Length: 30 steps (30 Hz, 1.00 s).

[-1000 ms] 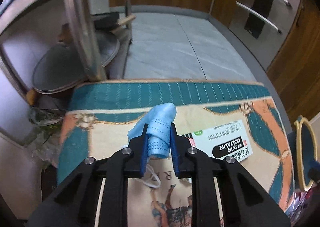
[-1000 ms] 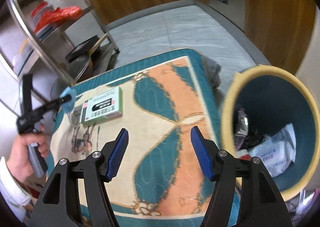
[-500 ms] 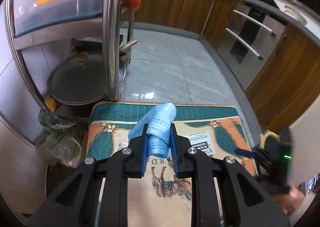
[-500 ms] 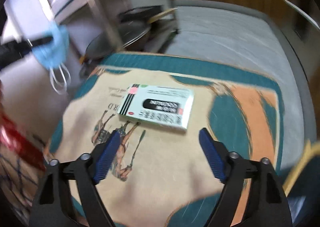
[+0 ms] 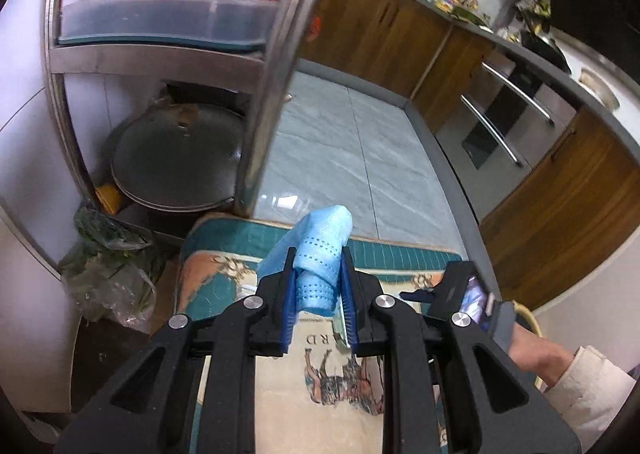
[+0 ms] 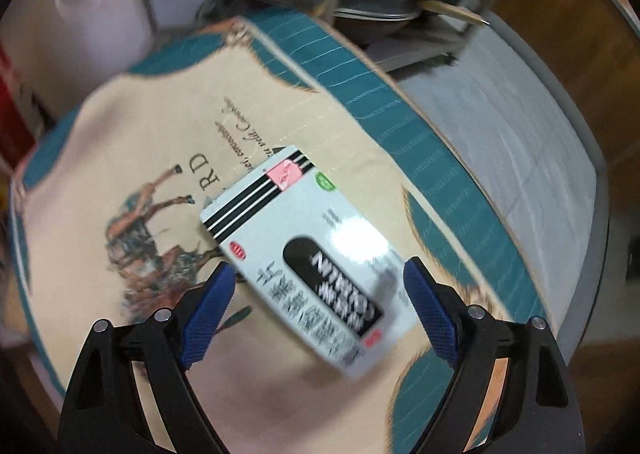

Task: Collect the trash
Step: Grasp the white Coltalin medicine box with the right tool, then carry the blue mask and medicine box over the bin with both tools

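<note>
Beyond the fingers lay a grey marble-tiled floor [image 5: 352, 150], bordered by wooden cabinets [image 5: 380, 34] and an oven [image 5: 508, 122]. Left of them, a steel rack [image 5: 264, 94] stood against a white wall [image 5: 24, 102].

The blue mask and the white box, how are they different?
The blue mask is soft and crumpled; the white box is flat and stiff with printed writing. The mask is pinched between the left gripper's fingers, up off the mat; the box lies on the mat, untouched, with the right gripper's fingers opening around it. The mask is plain blue; the box has black stripes and a pink patch. Both look like trash to collect.
</note>
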Tool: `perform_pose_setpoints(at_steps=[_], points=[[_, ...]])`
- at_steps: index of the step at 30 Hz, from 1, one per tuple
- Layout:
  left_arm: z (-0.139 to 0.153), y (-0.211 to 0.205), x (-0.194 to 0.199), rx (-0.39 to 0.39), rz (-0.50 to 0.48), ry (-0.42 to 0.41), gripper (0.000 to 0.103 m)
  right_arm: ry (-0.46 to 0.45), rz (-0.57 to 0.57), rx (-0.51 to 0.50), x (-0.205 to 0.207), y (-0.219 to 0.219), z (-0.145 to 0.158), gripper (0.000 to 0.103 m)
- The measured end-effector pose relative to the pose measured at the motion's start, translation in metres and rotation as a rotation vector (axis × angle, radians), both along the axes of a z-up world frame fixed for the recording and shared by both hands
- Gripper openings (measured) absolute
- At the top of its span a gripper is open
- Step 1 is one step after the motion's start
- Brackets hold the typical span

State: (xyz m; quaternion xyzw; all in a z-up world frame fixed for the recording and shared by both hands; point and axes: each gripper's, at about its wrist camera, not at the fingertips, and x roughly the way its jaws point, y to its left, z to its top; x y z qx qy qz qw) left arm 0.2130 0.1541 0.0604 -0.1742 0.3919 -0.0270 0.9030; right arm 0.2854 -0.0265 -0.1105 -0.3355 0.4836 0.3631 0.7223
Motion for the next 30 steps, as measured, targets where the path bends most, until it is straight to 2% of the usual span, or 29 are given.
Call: perform_pose_setpoints(at_steps=[5, 11, 12, 14, 19, 22, 30], points=[[0.004, 0.006, 0.004, -0.016, 0.005, -0.003, 0.02, 0.023, 0.108, -0.063, 0.013, 0.03, -0.017, 0.093], [0.003, 0.007, 0.008, -0.04, 0.0, -0.002, 0.02, 0.097, 0.094, -0.033, 0.034, 0.045, -0.02, 0.093], [0.003, 0.006, 0.009, -0.047, -0.004, 0.0, 0.02, 0.118, 0.086, -0.026, 0.036, 0.045, -0.021, 0.092], [0.003, 0.003, 0.011, -0.047, -0.011, -0.001, 0.02, 0.149, 0.077, -0.014, 0.038, 0.043, -0.021, 0.083], [0.002, -0.011, 0.014, -0.021, -0.043, 0.002, 0.02, 0.144, 0.062, -0.023, 0.026, 0.034, -0.015, 0.078], [0.001, -0.015, 0.015, -0.019, -0.047, 0.005, 0.02, 0.112, 0.017, -0.001, 0.019, 0.022, -0.004, 0.078], [-0.001, -0.048, 0.016, 0.006, -0.124, 0.004, 0.02, 0.025, -0.153, 0.184, -0.018, -0.037, 0.055, 0.076]])
